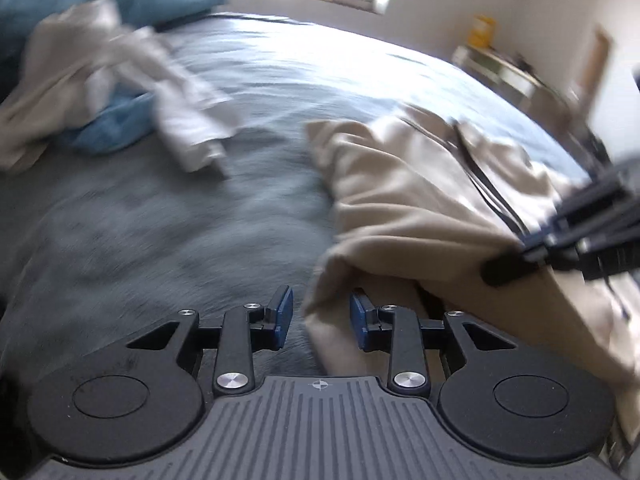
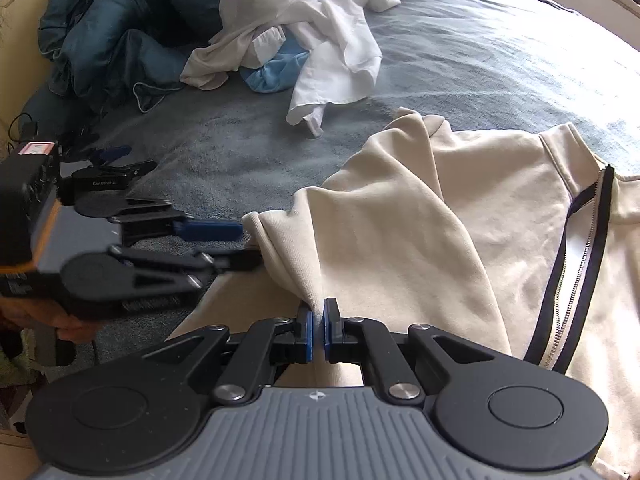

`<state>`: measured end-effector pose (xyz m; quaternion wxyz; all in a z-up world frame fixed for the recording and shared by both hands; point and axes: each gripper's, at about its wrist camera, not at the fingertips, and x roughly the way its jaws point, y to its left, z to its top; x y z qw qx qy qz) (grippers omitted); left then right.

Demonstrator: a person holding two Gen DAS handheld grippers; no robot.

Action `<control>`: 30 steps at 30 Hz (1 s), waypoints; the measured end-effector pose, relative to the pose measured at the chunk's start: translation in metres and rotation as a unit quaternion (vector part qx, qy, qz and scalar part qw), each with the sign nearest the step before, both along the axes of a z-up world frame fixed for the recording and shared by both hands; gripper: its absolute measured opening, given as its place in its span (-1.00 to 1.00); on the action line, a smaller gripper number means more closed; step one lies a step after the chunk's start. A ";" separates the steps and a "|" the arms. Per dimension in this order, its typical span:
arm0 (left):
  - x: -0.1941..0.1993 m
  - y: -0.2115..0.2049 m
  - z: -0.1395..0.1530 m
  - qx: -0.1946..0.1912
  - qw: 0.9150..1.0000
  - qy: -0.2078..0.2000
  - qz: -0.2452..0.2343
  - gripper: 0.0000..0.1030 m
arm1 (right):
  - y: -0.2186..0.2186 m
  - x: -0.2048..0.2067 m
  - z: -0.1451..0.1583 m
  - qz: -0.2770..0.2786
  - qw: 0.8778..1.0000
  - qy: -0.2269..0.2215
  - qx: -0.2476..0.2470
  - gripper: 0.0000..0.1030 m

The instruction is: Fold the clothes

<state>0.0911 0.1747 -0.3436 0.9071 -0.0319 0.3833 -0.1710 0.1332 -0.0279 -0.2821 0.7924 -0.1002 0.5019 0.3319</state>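
Observation:
A cream sweatshirt (image 2: 400, 220) with a black-edged zip (image 2: 576, 264) lies crumpled on the blue-grey bed cover (image 2: 480, 60). My right gripper (image 2: 319, 328) is shut on a raised fold of the sweatshirt near its left edge. My left gripper (image 2: 244, 244) comes in from the left at the garment's rolled hem. In the left wrist view the left gripper (image 1: 322, 316) stands open, and the sweatshirt (image 1: 400, 184) edge fills the right half of the gap without being pinched. The right gripper (image 1: 508, 264) shows there at the right, pulling the cloth up.
A heap of white clothes (image 2: 320, 40) over a light blue garment (image 2: 276, 72) lies further up the bed. Teal pillows and a duvet (image 2: 120, 40) are bunched at the headboard, with a thin cable (image 2: 148, 96) beside them. A shelf (image 1: 500, 68) stands past the bed's far side.

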 end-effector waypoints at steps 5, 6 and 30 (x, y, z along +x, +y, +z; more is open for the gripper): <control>0.012 -0.010 -0.010 0.007 1.000 -0.008 0.026 -0.51 | 0.000 -0.001 0.001 -0.003 1.000 -0.001 0.003 -0.88; 0.013 -0.007 -0.011 -0.002 0.999 -0.006 0.041 -0.61 | 0.000 -0.001 0.001 -0.002 1.000 0.000 0.007 -0.88; 0.005 0.079 -0.004 -0.243 0.933 0.149 0.218 -0.41 | -0.032 0.012 0.004 -0.021 0.996 0.032 0.075 -0.36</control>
